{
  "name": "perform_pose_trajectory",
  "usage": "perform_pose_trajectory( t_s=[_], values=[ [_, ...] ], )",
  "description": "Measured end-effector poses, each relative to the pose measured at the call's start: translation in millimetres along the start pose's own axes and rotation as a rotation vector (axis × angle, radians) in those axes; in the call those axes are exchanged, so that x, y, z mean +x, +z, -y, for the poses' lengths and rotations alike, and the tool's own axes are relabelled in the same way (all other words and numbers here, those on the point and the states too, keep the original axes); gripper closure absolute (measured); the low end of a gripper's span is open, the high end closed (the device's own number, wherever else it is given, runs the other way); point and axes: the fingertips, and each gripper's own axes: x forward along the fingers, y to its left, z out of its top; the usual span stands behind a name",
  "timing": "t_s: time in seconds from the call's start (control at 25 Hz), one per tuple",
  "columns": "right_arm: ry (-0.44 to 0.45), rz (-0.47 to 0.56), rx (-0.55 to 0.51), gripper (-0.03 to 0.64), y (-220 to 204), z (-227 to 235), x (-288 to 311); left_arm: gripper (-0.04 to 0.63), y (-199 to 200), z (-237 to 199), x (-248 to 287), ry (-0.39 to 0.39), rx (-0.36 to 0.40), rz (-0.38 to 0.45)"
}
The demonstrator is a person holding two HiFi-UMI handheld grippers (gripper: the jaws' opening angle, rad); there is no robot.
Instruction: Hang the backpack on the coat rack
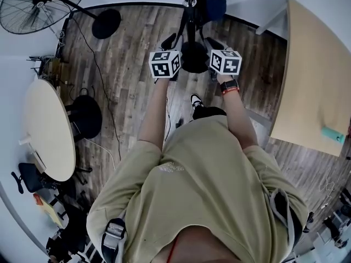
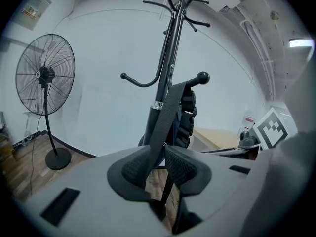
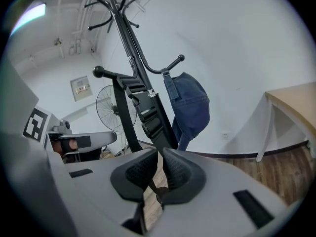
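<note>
A black coat rack (image 1: 189, 7) stands right in front of me, its pole (image 2: 165, 73) and curved hooks filling both gripper views. The dark blue backpack (image 3: 190, 107) hangs against the pole's far side. One black strap (image 2: 165, 117) runs up to a ball-tipped hook (image 2: 202, 77), and my left gripper (image 2: 160, 157) is shut on its lower part. My right gripper (image 3: 159, 164) is shut on a buckled black strap (image 3: 148, 117) that lies along the pole. In the head view both grippers, left (image 1: 169, 41) and right (image 1: 213, 44), are held either side of the rack's base (image 1: 193, 56).
A standing fan (image 1: 41, 4) with a round foot (image 1: 106, 23) is at the back left, seen also as the fan (image 2: 44, 75) in the left gripper view. A round table (image 1: 46, 127) and a black chair (image 1: 85, 116) are to the left, a wooden desk (image 1: 315, 75) to the right.
</note>
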Motion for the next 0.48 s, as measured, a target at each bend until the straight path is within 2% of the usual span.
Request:
perform_pose_trajectory(
  t_s=[0.48],
  values=[
    [-0.03, 0.067, -0.081, 0.579, 16, -33, -81, 0.506, 20, 38, -82, 0.001, 0.032, 0.08]
  ],
)
